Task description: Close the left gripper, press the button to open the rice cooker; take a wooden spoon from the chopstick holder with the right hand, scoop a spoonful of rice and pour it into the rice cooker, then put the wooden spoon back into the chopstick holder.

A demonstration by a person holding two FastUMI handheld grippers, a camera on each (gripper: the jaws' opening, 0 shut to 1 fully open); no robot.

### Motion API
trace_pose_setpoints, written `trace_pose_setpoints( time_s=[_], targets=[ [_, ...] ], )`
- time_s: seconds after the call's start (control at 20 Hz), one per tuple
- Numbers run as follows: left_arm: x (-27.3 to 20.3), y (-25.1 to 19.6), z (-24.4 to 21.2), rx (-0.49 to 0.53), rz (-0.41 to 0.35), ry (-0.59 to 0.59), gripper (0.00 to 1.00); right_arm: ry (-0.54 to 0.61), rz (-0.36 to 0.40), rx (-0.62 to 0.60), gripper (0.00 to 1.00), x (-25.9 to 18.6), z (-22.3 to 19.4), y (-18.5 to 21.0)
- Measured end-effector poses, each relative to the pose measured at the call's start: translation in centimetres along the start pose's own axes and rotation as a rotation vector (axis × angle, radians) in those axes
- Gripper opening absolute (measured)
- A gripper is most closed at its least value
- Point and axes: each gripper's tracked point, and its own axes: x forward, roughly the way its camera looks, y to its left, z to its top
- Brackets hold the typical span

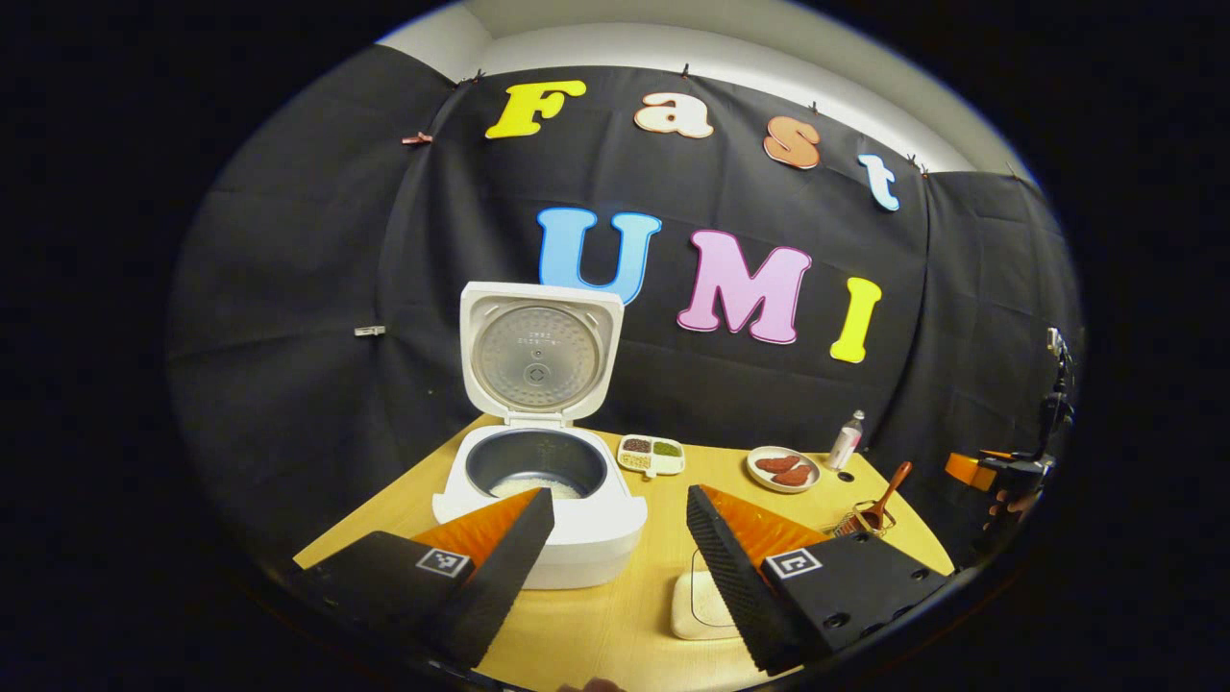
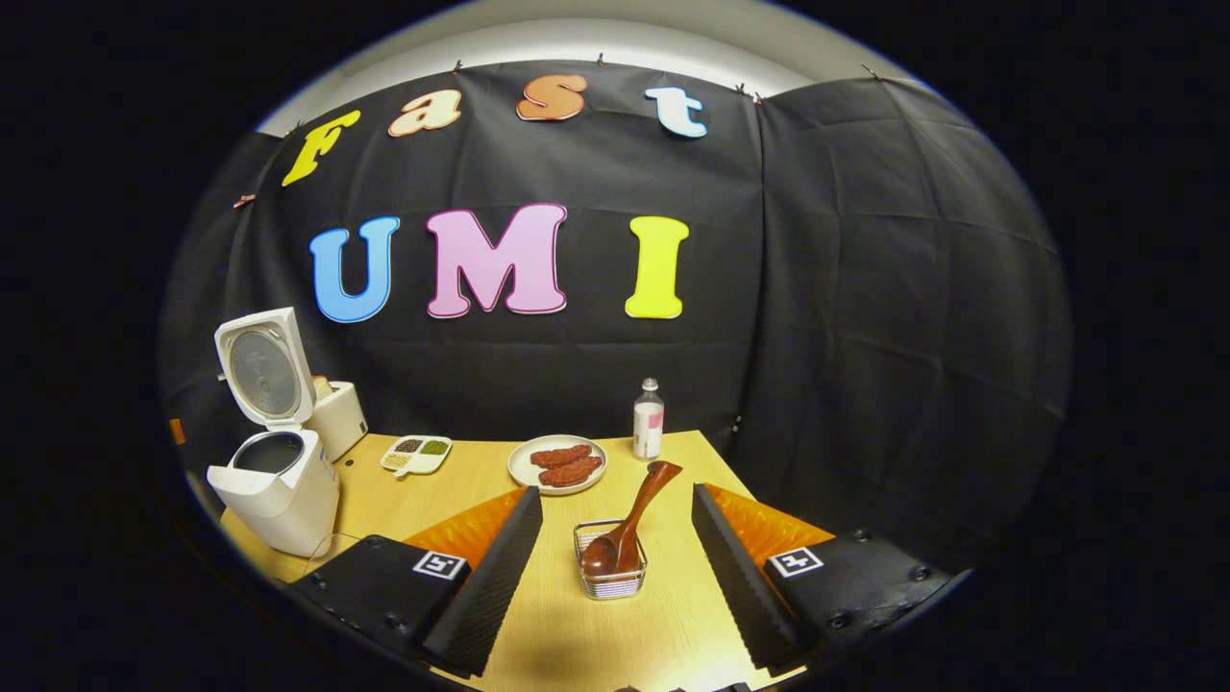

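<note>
left gripper view: i see my left gripper (image 1: 620,538) spread open, nothing held, the rice cooker (image 1: 540,500) lid up, rice inside. right gripper view: my right gripper (image 2: 615,548) gapes empty; the wooden spoon (image 2: 629,524) stands in the chopstick holder (image 2: 610,562) between its fingers.

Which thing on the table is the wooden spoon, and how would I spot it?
Start at the yellow table in front of the black cloth wall. Near its front edge stands a small wire basket, with the right gripper open on either side of it. The wooden spoon stands in that basket, bowl down, handle leaning up toward the bottle; nothing else there is brown wood.
</note>
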Motion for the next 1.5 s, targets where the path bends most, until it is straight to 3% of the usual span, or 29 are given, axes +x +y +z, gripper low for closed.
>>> trace_pose_setpoints(
  time_s=[0.3, 0.5, 0.65, 0.7, 0.8, 1.0, 1.1, 1.15, 1.25, 1.45, 1.5],
  targets=[
    [0.0, -2.7, -1.6, -0.024, 0.109, 0.044, 0.95, 0.125, 0.058, 0.046, 0.98, 7.8, -4.1, -2.4],
    [-0.5, -4.6, -2.5, 0.020, 0.149, 0.075, 0.95, 0.230, 0.082, 0.096, 0.98, 12.5, -7.8, -3.0],
    [-0.7, -6.2, -3.2, 0.062, 0.150, 0.105, 0.95, 0.293, 0.088, 0.152, 0.99, 15.2, -10.2, -3.1],
    [-0.6, -6.6, -3.6, 0.070, 0.147, 0.115, 0.95, 0.307, 0.090, 0.173, 0.94, 16.0, -10.7, -2.9],
    [-0.4, -7.6, -4.1, 0.078, 0.139, 0.129, 0.95, 0.326, 0.097, 0.219, 0.99, 17.6, -11.3, -2.6],
    [0.1, -9.4, -5.2, 0.086, 0.128, 0.147, 0.95, 0.355, 0.113, 0.248, 0.95, 19.9, -12.0, -1.9],
    [0.1, -10.3, -5.7, 0.068, 0.115, 0.164, 0.96, 0.365, 0.114, 0.256, 0.87, 20.4, -12.2, -1.8],
    [0.1, -10.5, -5.9, 0.059, 0.110, 0.166, 0.96, 0.366, 0.105, 0.259, 0.64, 20.7, -12.3, -1.8],
    [0.0, -10.5, -6.1, 0.058, 0.115, 0.166, 0.95, 0.373, 0.096, 0.273, 0.32, 20.7, -12.4, -1.9],
    [-0.8, -10.3, -6.6, 0.067, 0.115, 0.170, 0.96, 0.415, 0.099, 0.315, 0.19, 19.6, -12.4, -1.5],
    [-1.0, -10.1, -6.9, 0.056, 0.113, 0.177, 0.95, 0.414, 0.104, 0.323, 0.24, 19.3, -12.1, -1.4]
  ],
)
